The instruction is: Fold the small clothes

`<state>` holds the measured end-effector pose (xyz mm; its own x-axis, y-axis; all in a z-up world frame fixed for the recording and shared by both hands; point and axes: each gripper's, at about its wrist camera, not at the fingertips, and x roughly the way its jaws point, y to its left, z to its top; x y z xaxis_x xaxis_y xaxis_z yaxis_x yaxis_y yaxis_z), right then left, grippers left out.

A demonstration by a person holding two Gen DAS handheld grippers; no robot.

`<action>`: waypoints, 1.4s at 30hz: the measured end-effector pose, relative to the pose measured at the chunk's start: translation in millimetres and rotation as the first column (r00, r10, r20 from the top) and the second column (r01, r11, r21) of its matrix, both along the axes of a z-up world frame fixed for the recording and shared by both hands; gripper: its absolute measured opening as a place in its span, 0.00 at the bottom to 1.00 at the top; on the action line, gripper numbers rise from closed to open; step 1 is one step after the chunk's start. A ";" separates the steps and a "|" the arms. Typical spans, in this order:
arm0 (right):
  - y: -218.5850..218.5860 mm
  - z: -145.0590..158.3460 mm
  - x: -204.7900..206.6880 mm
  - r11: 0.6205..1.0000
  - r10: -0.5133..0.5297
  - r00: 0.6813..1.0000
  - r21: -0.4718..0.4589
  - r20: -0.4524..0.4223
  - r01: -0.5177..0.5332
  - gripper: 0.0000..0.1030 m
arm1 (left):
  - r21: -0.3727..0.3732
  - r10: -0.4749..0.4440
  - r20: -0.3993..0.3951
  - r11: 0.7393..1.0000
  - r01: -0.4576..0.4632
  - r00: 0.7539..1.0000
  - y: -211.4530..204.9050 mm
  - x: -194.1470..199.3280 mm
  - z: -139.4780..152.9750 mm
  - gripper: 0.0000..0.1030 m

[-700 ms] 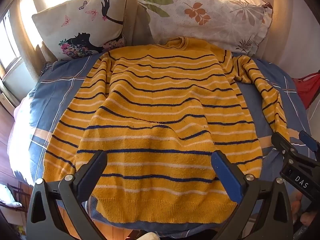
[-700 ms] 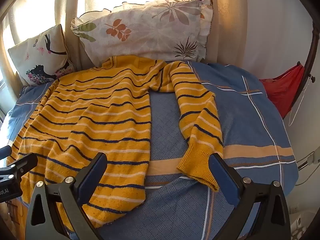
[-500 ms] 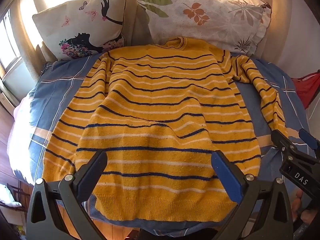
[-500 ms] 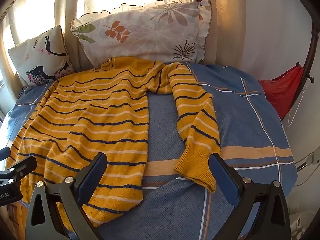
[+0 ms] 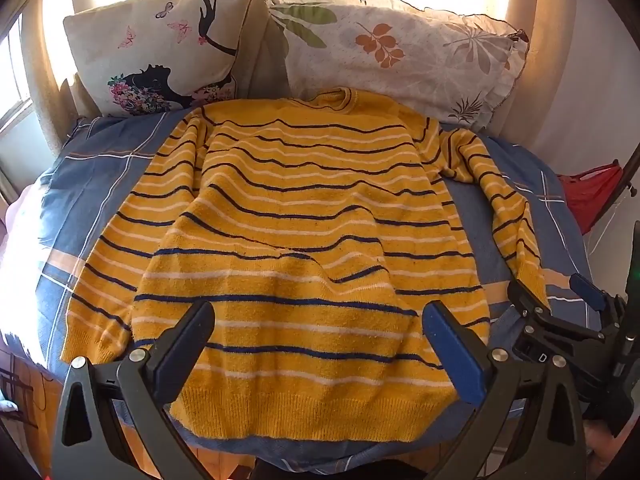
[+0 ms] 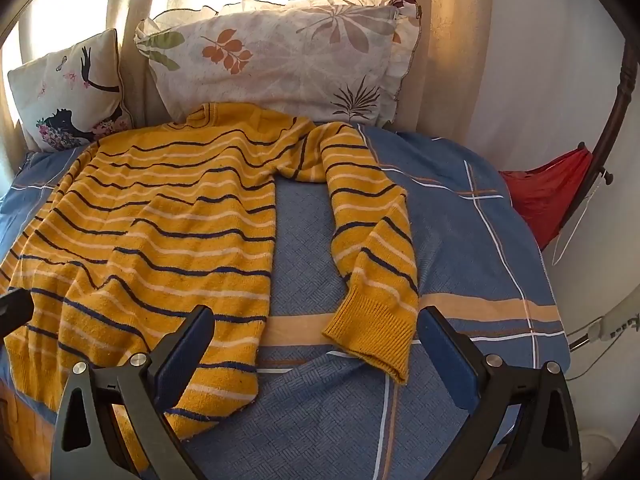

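Observation:
A yellow sweater (image 5: 304, 236) with dark blue and white stripes lies flat on the bed, collar toward the pillows, hem toward me. It also shows in the right wrist view (image 6: 160, 232). Its right sleeve (image 6: 372, 248) lies apart from the body, with the cuff (image 6: 372, 336) between my right gripper's fingers. My left gripper (image 5: 316, 344) is open and empty, hovering above the hem. My right gripper (image 6: 316, 344) is open and empty just above the cuff. The right gripper also shows in the left wrist view (image 5: 556, 300) at the right edge.
The bed has a blue checked sheet (image 6: 460, 240). Two pillows lean at the head: a butterfly one (image 5: 160, 52) and a leaf-print one (image 5: 400, 52). A red bag (image 6: 548, 196) hangs at the right, beside a dark curved frame (image 6: 616, 92). Curtains and a bright window stand behind.
Both grippers have moved slightly forward over the bed. The right gripper has come closer to the sleeve cuff. The sweater has not moved.

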<state>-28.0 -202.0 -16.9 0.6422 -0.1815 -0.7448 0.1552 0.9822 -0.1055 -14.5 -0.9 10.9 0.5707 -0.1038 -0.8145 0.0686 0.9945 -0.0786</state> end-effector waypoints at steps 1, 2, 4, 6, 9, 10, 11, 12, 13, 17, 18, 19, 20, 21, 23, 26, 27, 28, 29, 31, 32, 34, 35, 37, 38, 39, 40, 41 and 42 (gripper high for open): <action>0.3 -0.5 -0.9 1.000 0.001 1.000 -0.006 0.000 -0.001 1.00 | 0.008 0.001 0.000 1.000 -0.001 1.000 -0.8 -0.3 0.2 1.00; 0.6 -1.2 -2.0 1.000 0.005 1.000 -0.012 0.002 -0.005 1.00 | 0.018 0.000 -0.002 1.000 0.000 1.000 -2.0 -0.6 -0.1 1.00; 3.3 -1.8 -3.5 1.000 0.016 1.000 -0.023 0.004 -0.016 1.00 | 0.020 -0.004 -0.008 1.000 0.004 1.000 -2.2 -2.0 -1.8 1.00; 6.7 -1.7 -5.9 0.999 0.030 1.000 -0.030 0.007 -0.029 1.00 | 0.024 0.000 -0.015 1.000 0.000 1.000 -0.4 -3.2 -3.4 1.00; 13.6 -3.3 -6.9 0.998 0.053 0.999 -0.042 -0.001 -0.053 1.00 | 0.026 0.011 -0.026 1.000 -0.011 1.000 4.4 -7.1 -6.2 1.00; 15.9 -4.4 -6.8 0.997 0.060 0.998 -0.040 -0.006 -0.060 0.99 | 0.030 0.016 -0.027 0.999 -0.015 1.000 6.5 -8.4 -6.4 1.00; 17.7 -5.1 -6.5 0.997 0.063 0.998 -0.034 -0.009 -0.063 0.99 | 0.034 0.018 -0.027 0.999 -0.017 0.999 8.5 -9.6 -6.3 1.00; 18.9 -5.7 -5.5 0.997 0.067 0.998 -0.023 -0.013 -0.067 1.00 | 0.036 0.021 -0.025 0.999 -0.020 0.999 10.8 -10.6 -5.9 1.00; 20.4 -6.4 -4.3 0.997 0.070 0.997 -0.009 -0.016 -0.070 0.99 | 0.035 0.024 -0.020 0.999 -0.023 1.000 13.8 -11.2 -5.1 1.00; 28.6 -4.7 1.7 0.997 0.082 0.997 0.009 -0.011 -0.082 0.99 | 0.036 0.032 -0.009 0.999 -0.032 0.999 23.6 -5.0 -1.8 1.00; 31.0 -3.5 3.5 0.996 0.085 0.996 0.013 -0.006 -0.084 0.99 | 0.033 0.031 -0.011 0.999 -0.031 0.999 26.5 -2.5 -1.7 1.00; 33.4 -2.1 6.3 0.996 0.084 0.996 0.018 -0.003 -0.084 0.99 | 0.032 0.032 -0.012 0.999 -0.031 0.999 29.7 0.0 -1.2 1.00; 35.7 -1.0 8.6 0.996 0.082 0.997 0.023 0.000 -0.082 0.99 | 0.031 0.035 -0.010 0.999 -0.035 0.999 32.7 2.5 0.0 1.00; 38.6 0.3 11.4 0.996 0.080 0.997 0.028 0.002 -0.080 0.99 | 0.028 0.038 -0.006 0.999 -0.037 0.999 36.6 5.1 1.6 1.00; 45.3 2.3 16.6 0.996 0.083 0.997 0.031 0.002 -0.083 0.99 | 0.025 0.038 0.000 0.999 -0.038 0.999 43.4 10.5 4.5 1.00; 57.0 2.9 22.0 0.995 0.094 0.996 0.027 0.000 -0.094 0.99 | 0.038 0.021 -0.003 0.999 -0.021 1.000 48.4 16.3 5.2 1.00; 60.0 2.6 23.8 0.995 0.097 0.995 0.030 -0.002 -0.097 0.99 | 0.044 0.016 -0.005 0.999 -0.016 1.000 50.1 18.1 4.9 1.00; 63.0 1.7 26.2 0.995 0.099 0.995 0.036 -0.007 -0.098 0.99 | 0.049 0.012 -0.008 0.999 -0.012 1.000 51.6 19.9 4.7 1.00; 65.3 0.6 27.9 0.994 0.099 0.995 0.041 -0.012 -0.099 0.99 | 0.053 0.009 -0.011 0.999 -0.008 1.000 53.0 21.6 4.3 1.00; 69.1 -2.7 31.2 0.994 0.096 0.995 0.053 -0.023 -0.095 0.99 | 0.061 0.004 -0.021 0.998 -0.003 1.000 55.9 25.1 3.0 1.00; 70.0 -4.6 32.5 0.994 0.093 0.995 0.059 -0.029 -0.091 0.99 | 0.064 0.002 -0.027 0.998 0.000 1.000 57.6 26.7 2.2 1.00; 71.1 -8.2 35.1 0.993 0.086 0.996 0.083 -0.036 -0.082 0.99 | 0.074 -0.004 -0.039 0.997 0.007 0.999 60.3 30.9 0.6 1.00; 71.5 -9.5 36.1 0.993 0.082 0.996 0.092 -0.039 -0.078 0.99 | 0.081 -0.008 -0.045 0.997 0.011 0.999 61.4 32.6 -0.4 1.00; 72.3 -11.7 39.2 0.991 0.074 0.996 0.111 -0.046 -0.068 0.99 | 0.093 -0.016 -0.054 0.995 0.021 0.998 62.8 35.2 -2.4 1.00; 73.0 -12.7 40.8 0.991 0.072 0.996 0.118 -0.049 -0.065 0.99 | 0.099 -0.020 -0.058 0.995 0.026 0.998 64.0 36.3 -3.5 1.00; 73.9 -13.8 42.6 0.990 0.069 0.996 0.123 -0.052 -0.062 0.99 | 0.105 -0.023 -0.063 0.994 0.030 0.998 65.4 37.5 -4.6 1.00; 75.1 -14.9 44.8 0.990 0.067 0.996 0.128 -0.055 -0.059 0.99 | 0.110 -0.025 -0.068 0.993 0.033 0.997 66.9 38.5 -5.9 1.00; 76.3 -16.1 46.6 0.990 0.066 0.996 0.132 -0.059 -0.058 0.99 | 0.114 -0.027 -0.074 0.993 0.035 0.997 68.7 39.6 -7.2 1.00; 78.1 -17.7 48.6 0.989 0.066 0.996 0.136 -0.063 -0.056 0.99 | 0.115 -0.026 -0.079 0.993 0.035 0.997 71.0 40.8 -8.4 1.00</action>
